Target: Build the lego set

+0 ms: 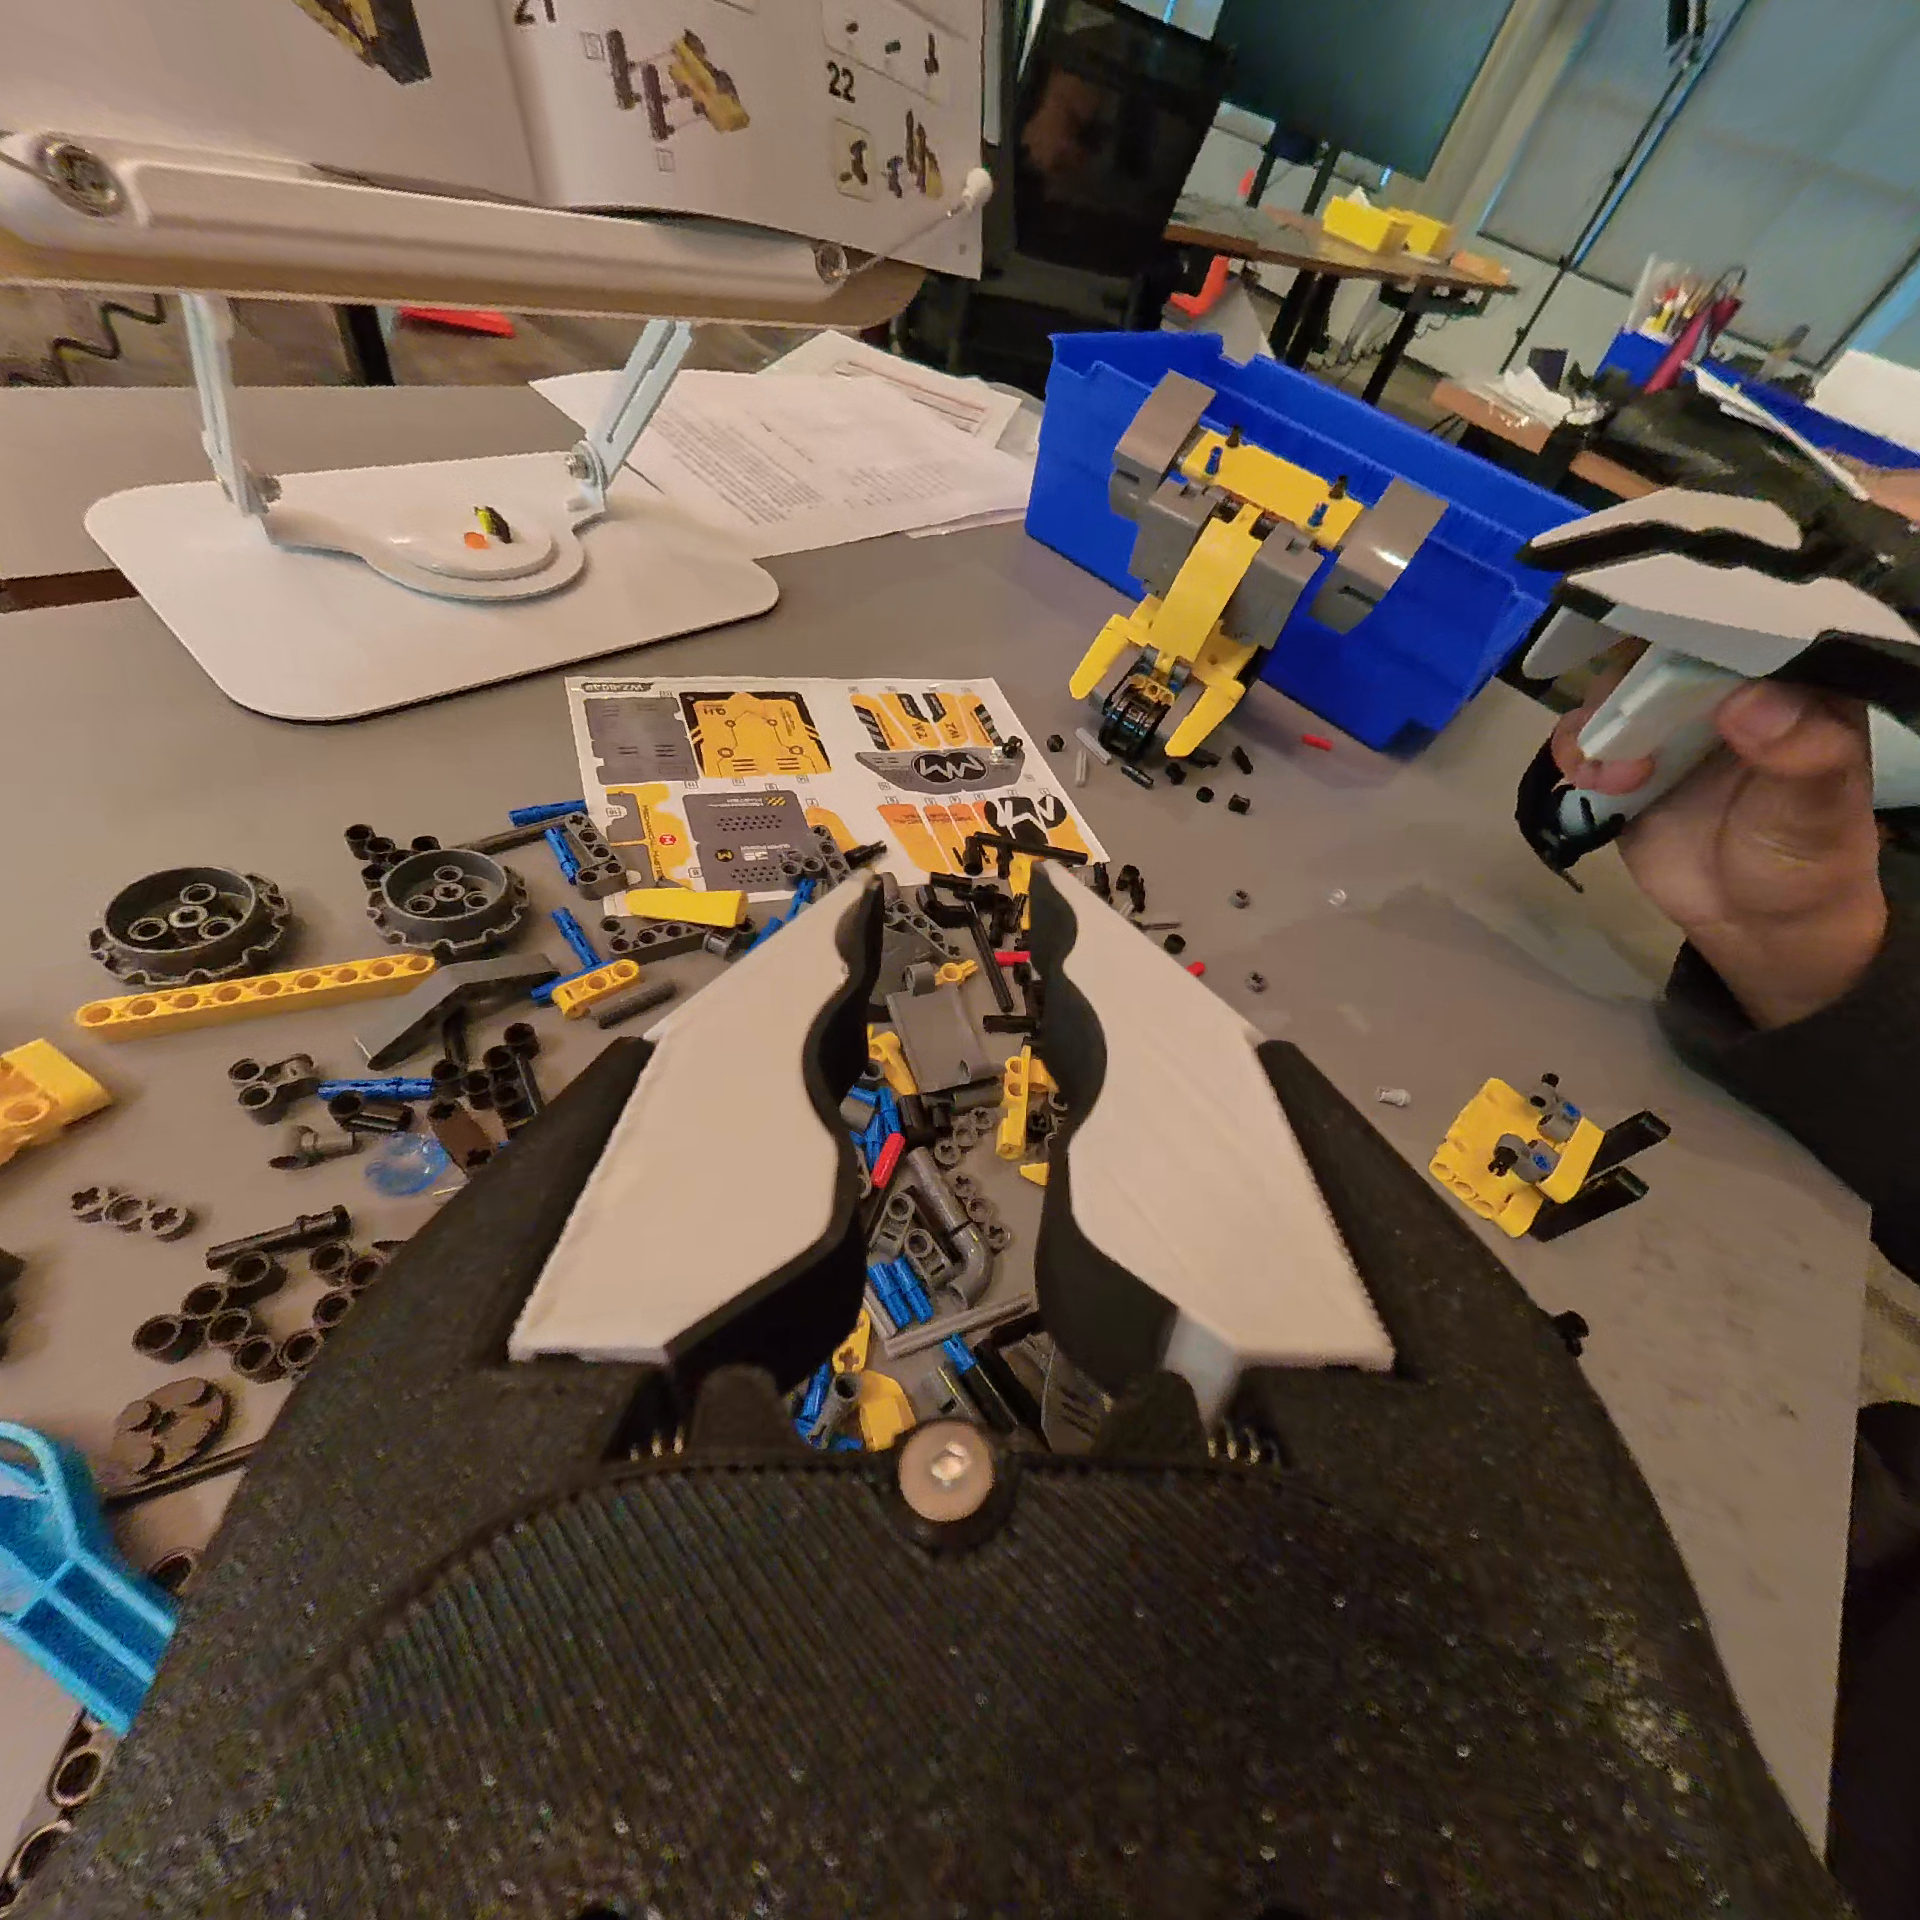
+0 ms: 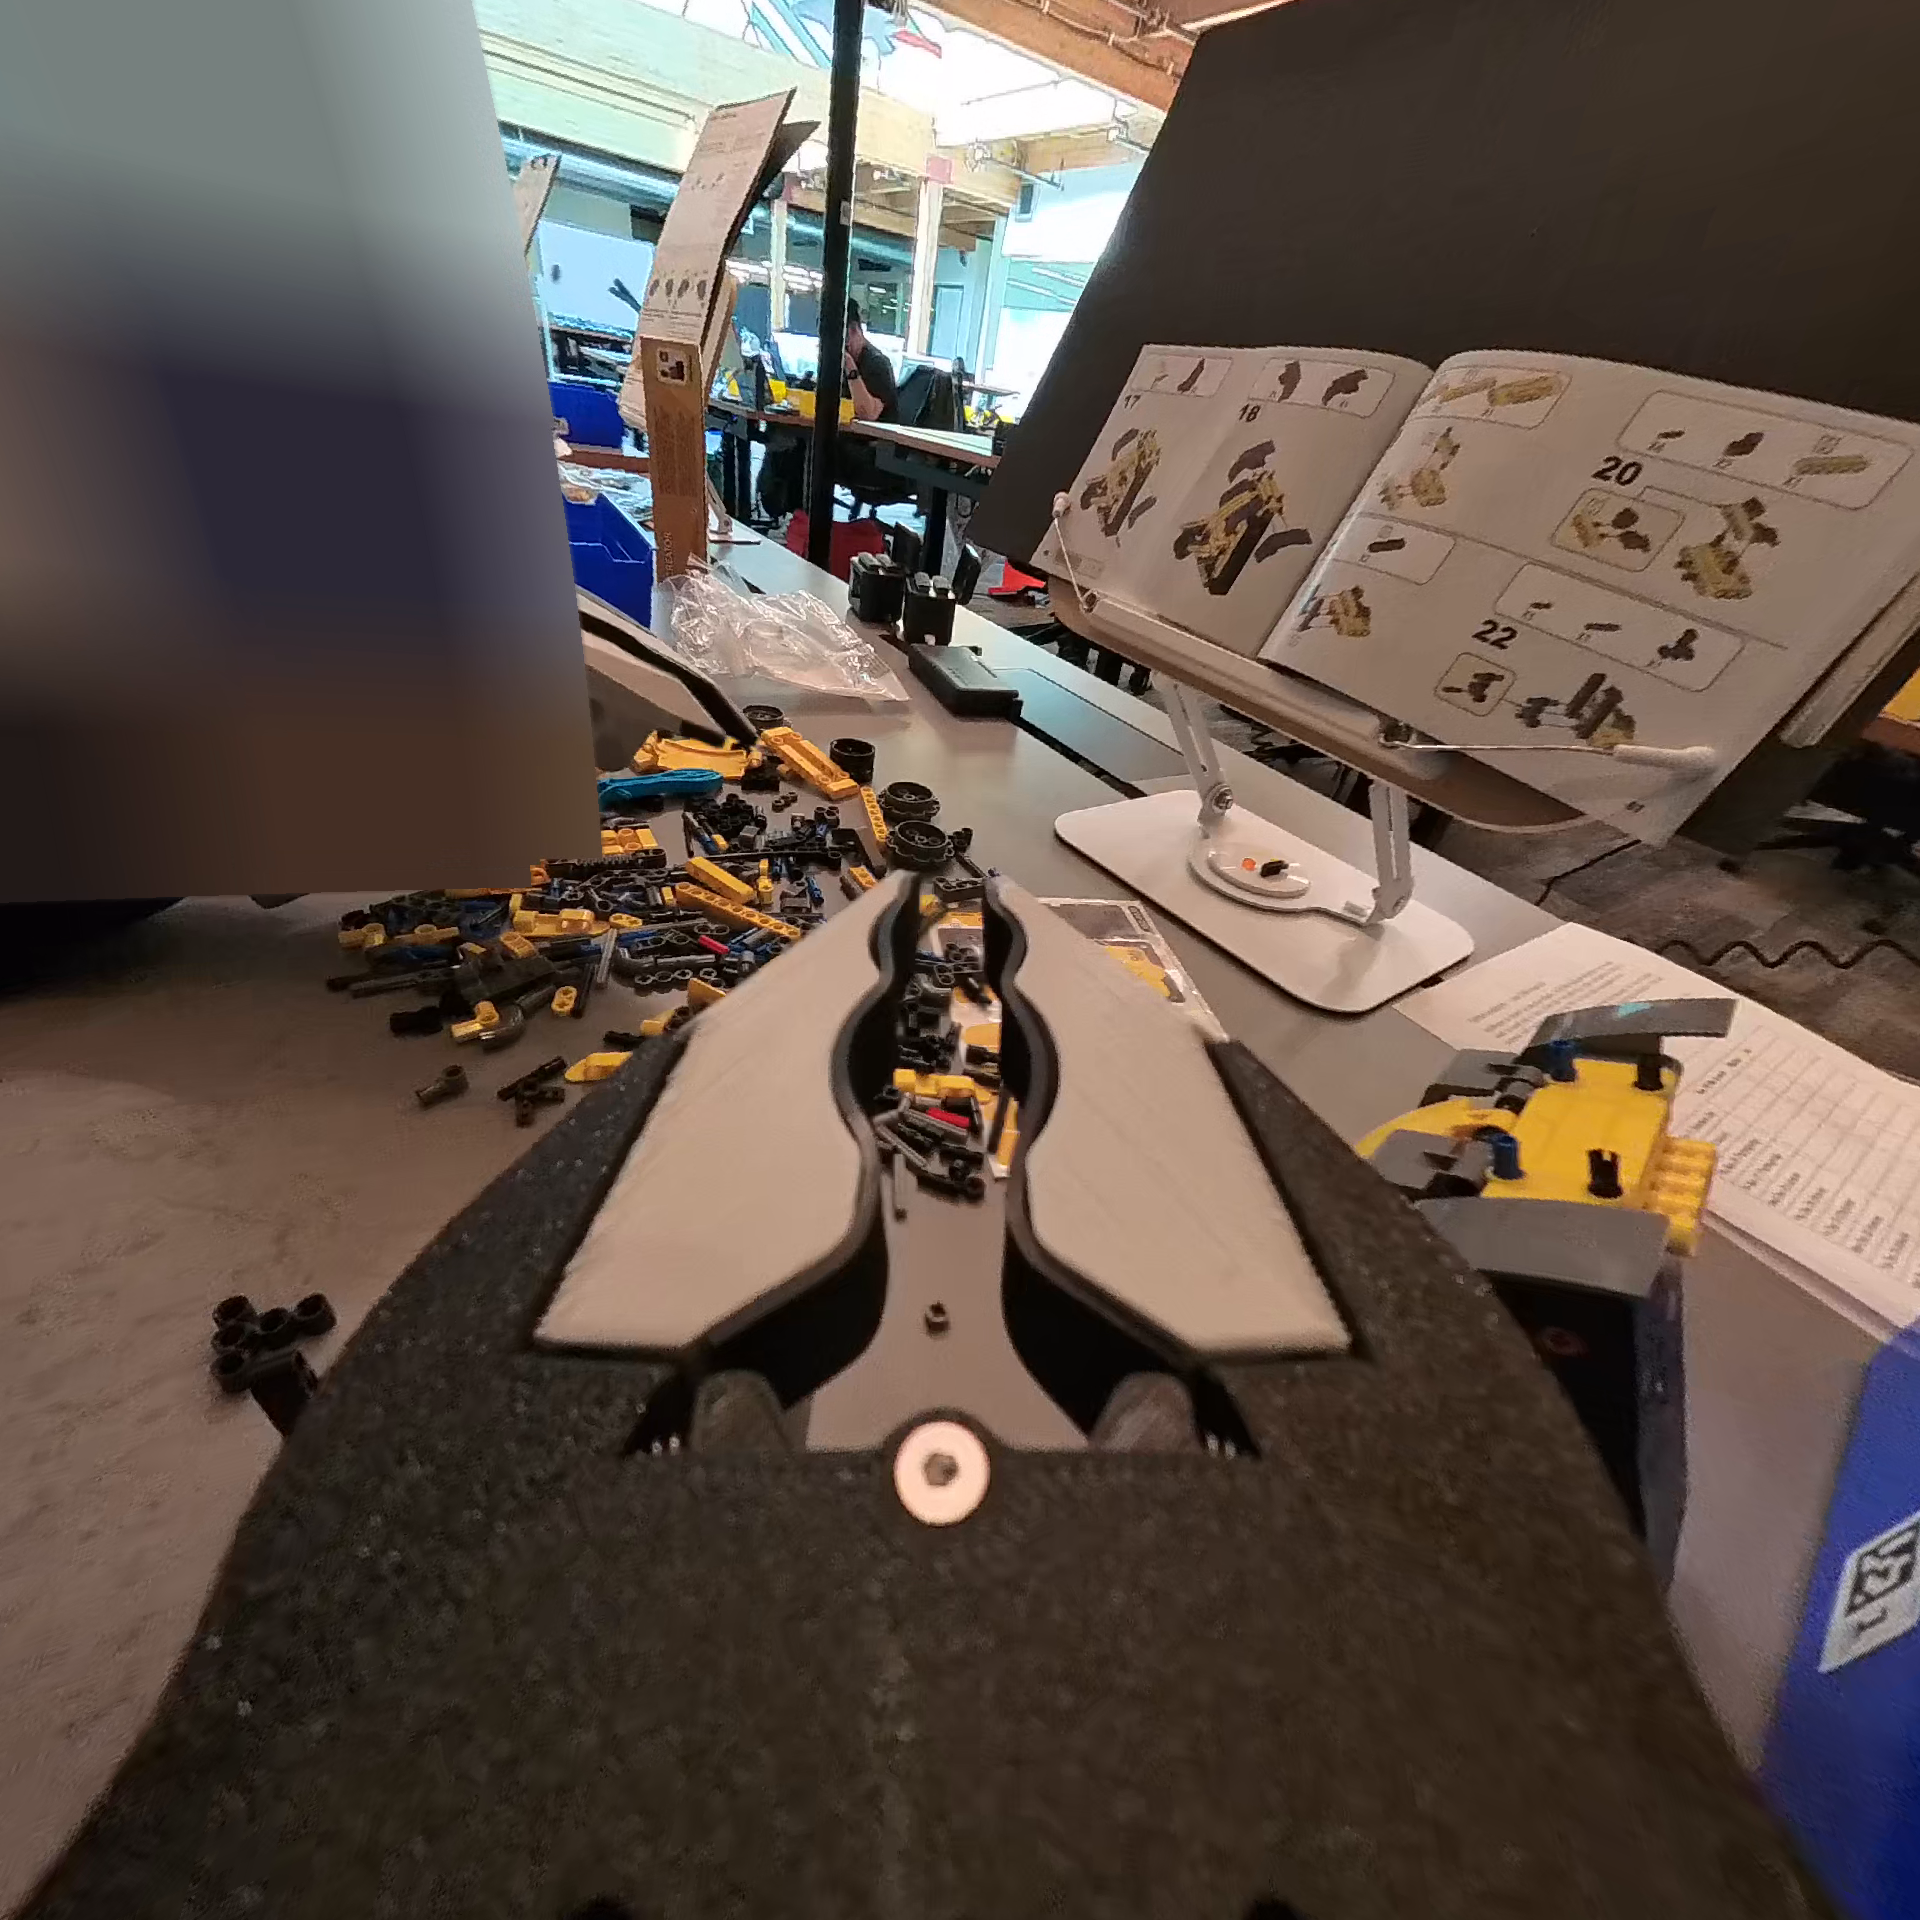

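My left gripper [image 1: 956,883] is open and empty, hovering over a pile of small black, yellow, blue and grey building pieces [image 1: 935,1122] on the grey table [image 1: 1351,935]. My right gripper [image 2: 951,888] has its jaws narrowly apart and holds nothing; it points toward the same pile [image 2: 644,914]. It also shows in the left wrist view [image 1: 1548,577], held up by a hand [image 1: 1756,831] at the right. A part-built yellow and grey model [image 1: 1226,582] leans on a blue bin [image 1: 1455,644], just right of the right gripper [image 2: 1558,1132].
A sticker sheet [image 1: 831,769] lies beyond the pile. A white book stand [image 1: 416,582] holds an open instruction booklet [image 2: 1507,520]. A small yellow sub-assembly [image 1: 1527,1153], two dark wheel hubs [image 1: 187,920], a long yellow beam [image 1: 249,992] and papers [image 1: 831,447] lie around.
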### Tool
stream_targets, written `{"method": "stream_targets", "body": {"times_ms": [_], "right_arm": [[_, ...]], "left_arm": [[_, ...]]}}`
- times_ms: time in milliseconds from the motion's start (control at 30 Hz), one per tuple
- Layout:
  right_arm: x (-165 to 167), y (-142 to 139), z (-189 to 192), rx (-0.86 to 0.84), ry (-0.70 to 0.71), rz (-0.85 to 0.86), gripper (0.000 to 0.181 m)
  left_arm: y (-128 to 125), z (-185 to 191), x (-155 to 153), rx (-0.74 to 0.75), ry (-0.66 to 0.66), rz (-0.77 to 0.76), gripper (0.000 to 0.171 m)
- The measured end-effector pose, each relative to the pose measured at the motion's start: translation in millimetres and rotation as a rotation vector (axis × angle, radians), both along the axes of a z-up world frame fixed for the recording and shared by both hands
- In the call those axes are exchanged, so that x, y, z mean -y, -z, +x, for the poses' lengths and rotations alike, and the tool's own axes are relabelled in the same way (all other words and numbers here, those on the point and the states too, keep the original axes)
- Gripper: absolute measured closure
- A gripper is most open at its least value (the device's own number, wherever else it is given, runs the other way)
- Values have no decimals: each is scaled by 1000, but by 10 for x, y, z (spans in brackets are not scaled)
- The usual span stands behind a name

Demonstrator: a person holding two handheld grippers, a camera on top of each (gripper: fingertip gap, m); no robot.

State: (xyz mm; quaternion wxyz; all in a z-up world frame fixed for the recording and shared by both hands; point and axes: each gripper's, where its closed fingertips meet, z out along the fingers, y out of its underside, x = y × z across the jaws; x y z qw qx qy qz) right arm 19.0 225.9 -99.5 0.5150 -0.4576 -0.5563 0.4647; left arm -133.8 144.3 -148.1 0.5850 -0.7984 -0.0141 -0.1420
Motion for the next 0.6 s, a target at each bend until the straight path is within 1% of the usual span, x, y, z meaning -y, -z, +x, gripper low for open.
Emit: {"method": "stream_targets", "body": {"times_ms": [100,167,233,333,400,467,533,600], "right_arm": [[45,-4,-10,-7,-29,-25,169],[65,-2,-17,-11,-39,-28,168],[66,20,-28,-3,-39,-32,167],[100,15,-35,-9,-59,-52,167],[117,8,-38,-13,-66,-58,167],[103,18,-42,-8,-56,-50,166],[79,40,-47,-1,-45,-48,166],[59,65,-53,5,-42,-59,166]], "left_arm": [[27,-58,26,-4,-29,-10,146],[32,-57,123,25,-39,-30,147],[-24,25,291,60,-13,-25,150],[20,39,614,42,-41,-71,155],[124,-12,806,15,-83,-118,160],[281,-56,926,7,-107,-180,163],[456,-93,963,-10,-121,-257,163],[607,-137,940,-67,-150,-321,164]]}}
